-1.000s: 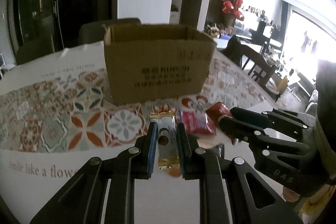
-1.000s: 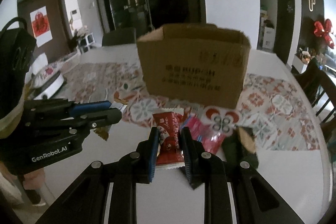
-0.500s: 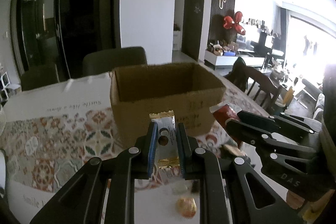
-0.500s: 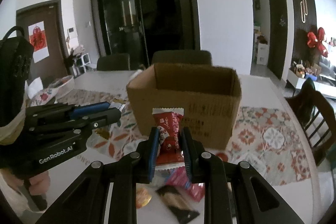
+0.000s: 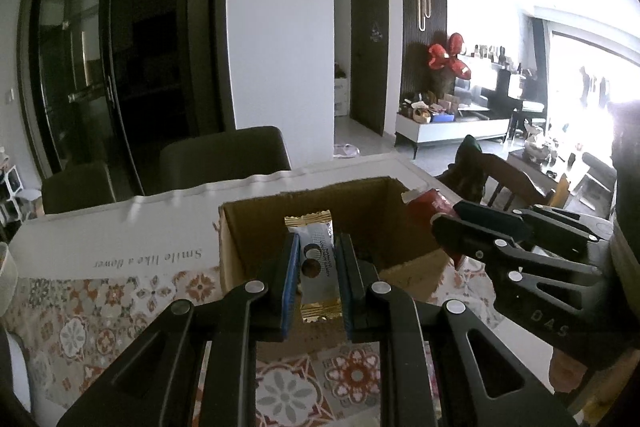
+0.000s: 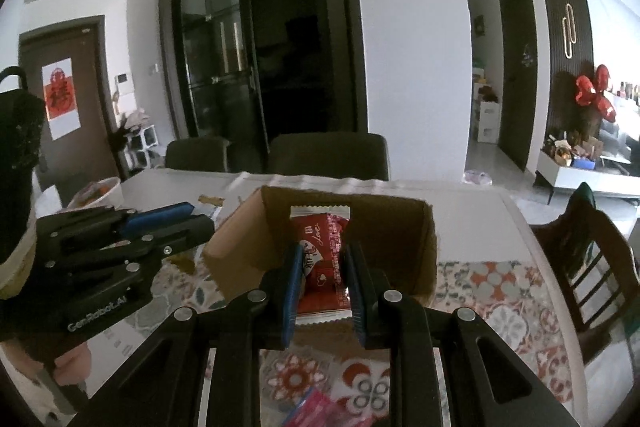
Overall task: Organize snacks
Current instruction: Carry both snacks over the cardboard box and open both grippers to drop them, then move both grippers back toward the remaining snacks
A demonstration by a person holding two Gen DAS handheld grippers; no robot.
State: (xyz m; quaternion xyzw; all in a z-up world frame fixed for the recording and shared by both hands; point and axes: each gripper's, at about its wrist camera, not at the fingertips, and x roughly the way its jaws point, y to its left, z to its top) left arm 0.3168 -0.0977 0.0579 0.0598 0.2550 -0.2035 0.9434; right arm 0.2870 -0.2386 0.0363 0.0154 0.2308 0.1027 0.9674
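My left gripper [image 5: 317,267] is shut on a white and gold snack packet [image 5: 316,259] and holds it over the front edge of the open cardboard box [image 5: 256,227]. My right gripper [image 6: 323,267] is shut on a red snack packet [image 6: 322,247] and holds it over the same box [image 6: 424,251]. The right gripper also shows in the left wrist view [image 5: 460,227] at the box's right corner with the red packet [image 5: 434,201]. The left gripper shows in the right wrist view [image 6: 180,219] left of the box.
The box stands on a patterned tablecloth [image 5: 100,311] on a white table [image 6: 472,195]. A pink snack packet [image 6: 316,407] lies on the cloth near me. Dark chairs [image 5: 224,159] stand behind the table, a wooden chair [image 6: 588,255] to the right. A bowl [image 6: 100,191] sits far left.
Both grippers have risen from the table and moved forward with their packets, from in front of the box to above its opening. The loose snacks have dropped below view.
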